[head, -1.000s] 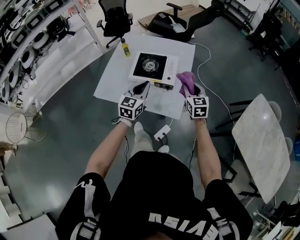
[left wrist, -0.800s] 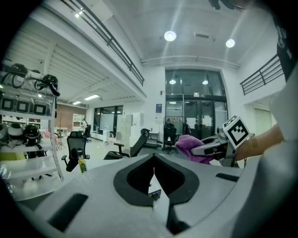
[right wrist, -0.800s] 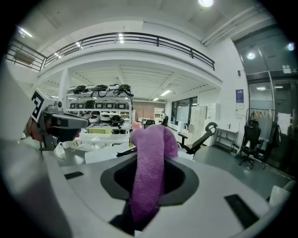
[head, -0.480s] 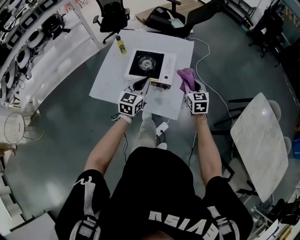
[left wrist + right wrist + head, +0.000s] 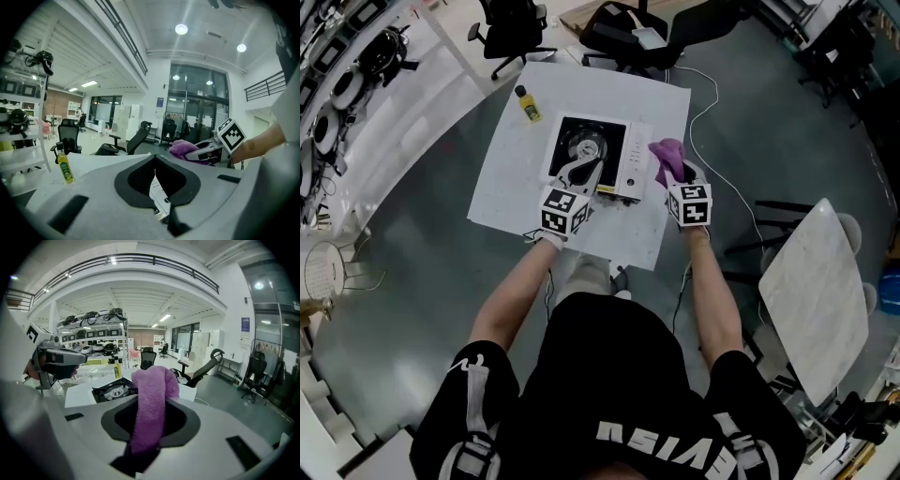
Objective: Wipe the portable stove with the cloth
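Note:
The portable stove (image 5: 591, 155), white with a black top and a round burner, sits in the middle of a white table (image 5: 506, 178). In the right gripper view the stove (image 5: 112, 391) lies ahead and to the left. My right gripper (image 5: 673, 174) is shut on a purple cloth (image 5: 666, 153), held just off the stove's right edge; the cloth (image 5: 152, 390) drapes forward over the jaws and hides their tips. My left gripper (image 5: 581, 172) hovers over the stove's near edge. Its jaws (image 5: 154, 165) stand shut with nothing between them.
A small yellow bottle (image 5: 525, 103) stands on the table's far left part. Office chairs (image 5: 511, 23) stand beyond the table, and a white cable (image 5: 712, 103) trails on the floor to the right. A marble-topped table (image 5: 816, 291) is at the right, and shelving (image 5: 337, 75) at the left.
Both grippers have moved forward and down over the table. The left tips have gone from the stove's near edge to above it. The cloth stays clamped in the right gripper.

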Demonstrator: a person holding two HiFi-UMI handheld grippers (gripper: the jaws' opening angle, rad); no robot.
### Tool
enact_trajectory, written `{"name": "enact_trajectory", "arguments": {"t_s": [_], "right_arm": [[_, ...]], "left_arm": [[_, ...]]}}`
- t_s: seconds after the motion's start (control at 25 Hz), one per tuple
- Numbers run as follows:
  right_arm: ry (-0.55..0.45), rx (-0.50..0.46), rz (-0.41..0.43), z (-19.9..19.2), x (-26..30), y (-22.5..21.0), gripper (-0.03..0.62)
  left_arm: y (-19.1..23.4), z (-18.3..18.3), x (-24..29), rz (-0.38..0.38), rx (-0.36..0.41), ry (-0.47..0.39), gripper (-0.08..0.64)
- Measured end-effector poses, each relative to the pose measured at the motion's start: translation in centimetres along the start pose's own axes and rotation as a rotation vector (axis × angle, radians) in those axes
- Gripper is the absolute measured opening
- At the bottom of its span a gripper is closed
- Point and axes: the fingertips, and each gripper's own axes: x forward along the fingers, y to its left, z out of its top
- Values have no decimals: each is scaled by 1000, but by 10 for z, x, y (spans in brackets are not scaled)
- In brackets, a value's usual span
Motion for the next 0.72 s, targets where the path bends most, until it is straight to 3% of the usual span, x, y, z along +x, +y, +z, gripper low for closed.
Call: {"name": "enact_trajectory", "arguments": {"t_s": [0.4, 0.72], "right_arm": [[158, 37, 15, -15, 119, -16, 101], [255, 58, 26, -32, 183, -17, 101]], "left_arm": [[70, -17, 79, -59, -45, 86, 9], [107, -32, 116, -91, -98, 129, 9]]}}
